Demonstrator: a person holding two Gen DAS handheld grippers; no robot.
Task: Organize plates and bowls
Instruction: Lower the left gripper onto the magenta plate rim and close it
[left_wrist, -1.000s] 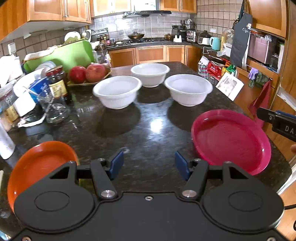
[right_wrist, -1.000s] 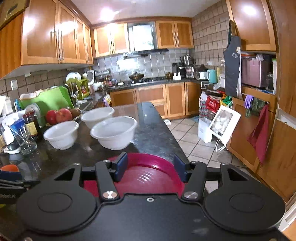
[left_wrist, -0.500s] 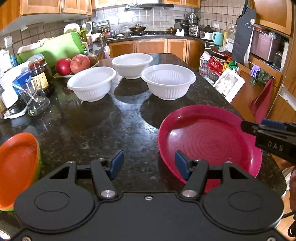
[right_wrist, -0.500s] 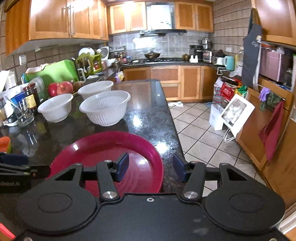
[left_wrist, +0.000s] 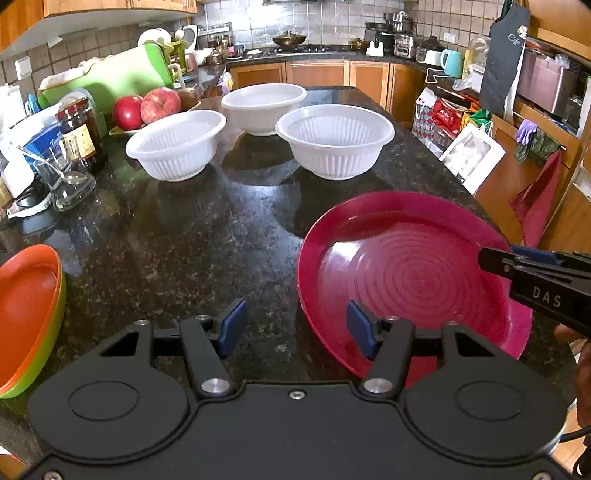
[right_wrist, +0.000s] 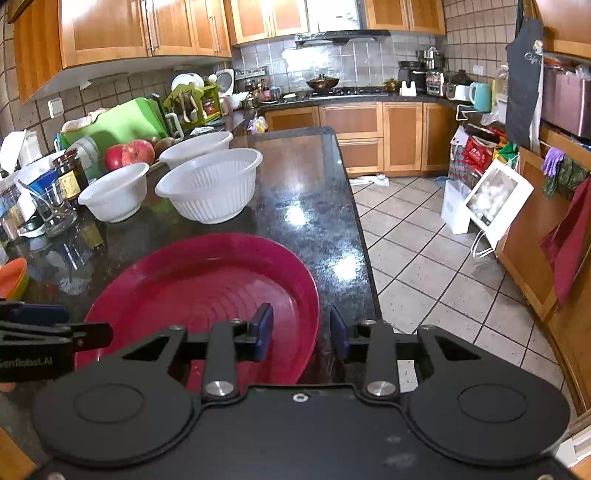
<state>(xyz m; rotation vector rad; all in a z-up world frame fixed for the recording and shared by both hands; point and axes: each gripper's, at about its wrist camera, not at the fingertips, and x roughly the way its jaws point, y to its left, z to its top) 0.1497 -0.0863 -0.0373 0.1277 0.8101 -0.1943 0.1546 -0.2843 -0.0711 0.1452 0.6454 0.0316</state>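
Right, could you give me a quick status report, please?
Left gripper open, empty, above counter. Right gripper open, straddling red plate rim, not clamped. Three white bowls beyond; path clear.

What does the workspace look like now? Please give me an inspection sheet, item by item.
Surface: dark speckled counter, glossy.
Job's things: red plate at the near right edge; three white bowls apart, upright; orange plate stacked on a green plate, near left.
Clutter: jar, glass, apples.
Grippers: left tongs open, empty; right tongs open, straddling the red plate's rim.
Cables: one at far right.
Surroundings: cabinets, stove, tiled floor.
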